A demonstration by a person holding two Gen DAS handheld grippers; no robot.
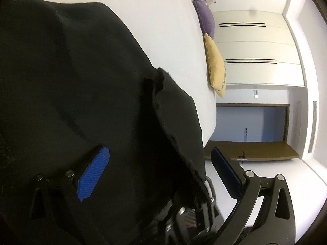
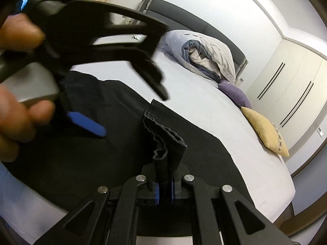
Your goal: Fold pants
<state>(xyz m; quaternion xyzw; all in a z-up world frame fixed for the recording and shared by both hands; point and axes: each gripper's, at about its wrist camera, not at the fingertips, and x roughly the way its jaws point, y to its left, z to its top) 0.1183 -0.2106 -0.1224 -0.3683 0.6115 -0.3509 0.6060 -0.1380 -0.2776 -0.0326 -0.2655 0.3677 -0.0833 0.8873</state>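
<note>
Black pants lie spread over the white bed sheet. My right gripper is shut on a bunched hem of the pants, which stands up out of its blue pads. My left gripper, blurred and held by a person's hand, hovers open just left of that hem. In the left wrist view the pants fill the left side. There the left gripper stands wide open, a fold of the cloth lying loose between its blue pads.
A rolled duvet lies at the head of the bed against a dark headboard. A purple cushion and a yellow cushion sit at the bed's right edge. White wardrobe doors stand beyond. A wooden-framed opening shows past the bed.
</note>
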